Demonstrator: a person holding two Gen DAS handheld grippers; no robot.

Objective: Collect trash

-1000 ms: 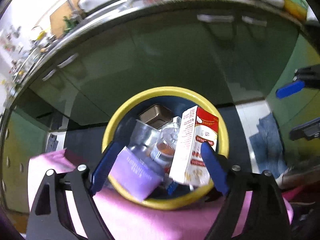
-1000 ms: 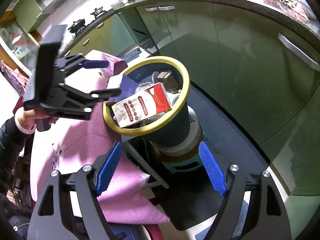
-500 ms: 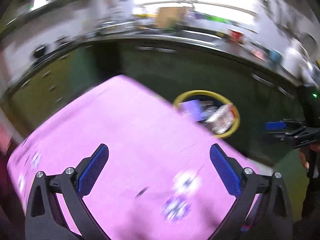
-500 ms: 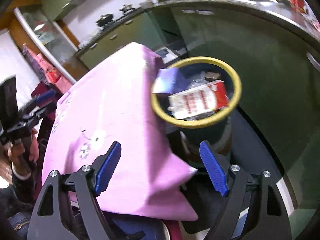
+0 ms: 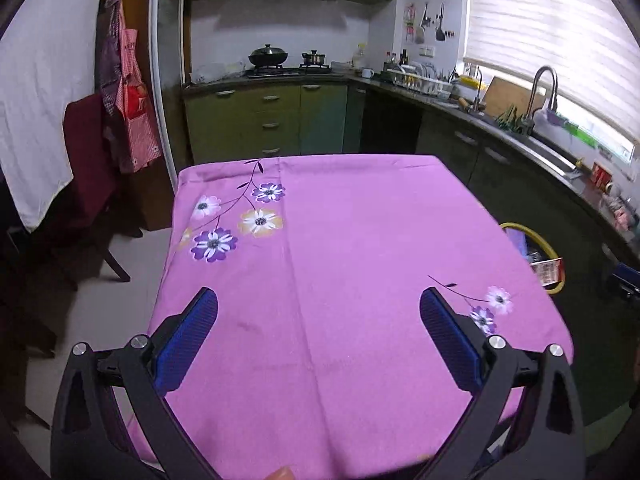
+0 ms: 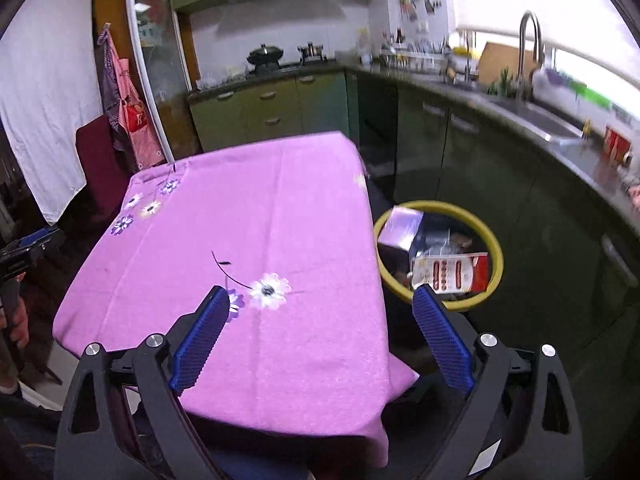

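left gripper (image 5: 318, 332) jaws wide, empty over pink-clothed worktop (image 5: 360, 240) | right gripper (image 6: 322, 332) jaws wide, empty | trash: purple box (image 6: 400, 226), red-white carton (image 6: 450, 272) in yellow-rimmed bin (image 6: 496, 240) beside worktop | judged light, crushable; pinch flat faces

The left gripper (image 5: 318, 330) is held level above a surface, its two blue-padded fingers (image 5: 186, 336) spread wide with nothing between them; both black finger arms fan outward from the bottom of the left wrist view; a fingertip of the person's left hand (image 5: 282, 473) shows at the lower edge. The right gripper (image 6: 320, 330) is likewise spread wide and empty, its blue pads (image 6: 442, 338) angled apart; in the right wrist view the left gripper appears at the far left edge, gripped by the left hand; the right gripper shows only as a dark sliver at the far right of the left wrist view.
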